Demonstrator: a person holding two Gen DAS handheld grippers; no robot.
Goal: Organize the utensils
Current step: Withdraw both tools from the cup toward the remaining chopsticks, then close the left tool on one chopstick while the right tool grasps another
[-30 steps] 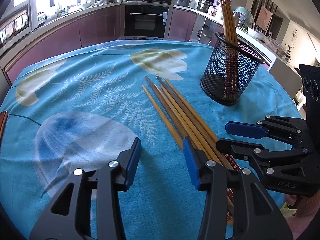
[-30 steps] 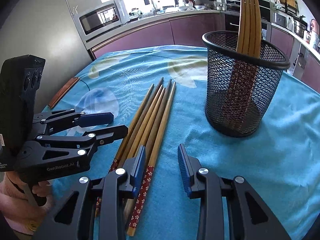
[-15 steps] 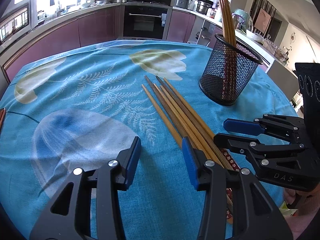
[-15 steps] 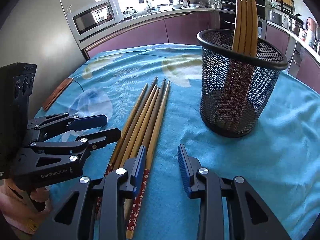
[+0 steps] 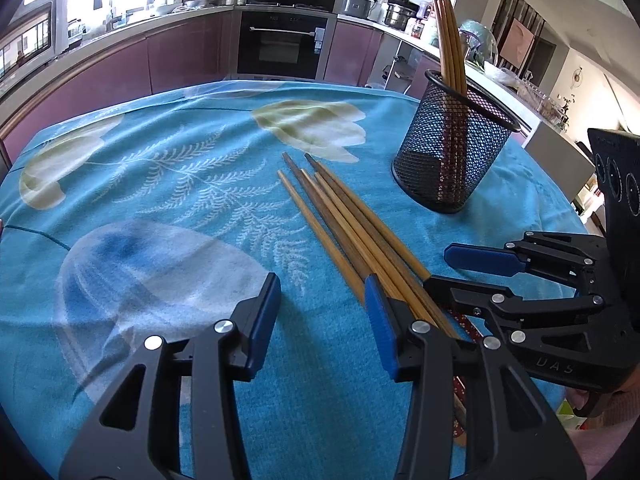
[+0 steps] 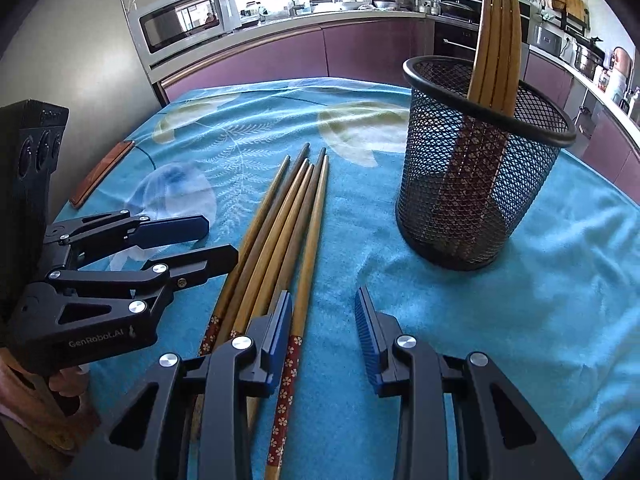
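A: How far along is the sorting?

B: Partway, by the look of it. Four chopsticks [image 6: 496, 40] are standing in the mesh cup [image 6: 480, 184], while a bundle of loose chopsticks [image 6: 280, 240] is lying flat on the table [image 5: 160, 184], just beside the cup.

A: And the claws?

B: The left claw [image 5: 322, 316] and the right claw [image 6: 324, 320] are both hanging open over the bundle's patterned ends, gripping nothing. The right one's inner finger [image 6: 280, 328] is sitting over the sticks.

A: So what's left?

B: Seemingly, lifting the loose bundle and dropping it into the cup.
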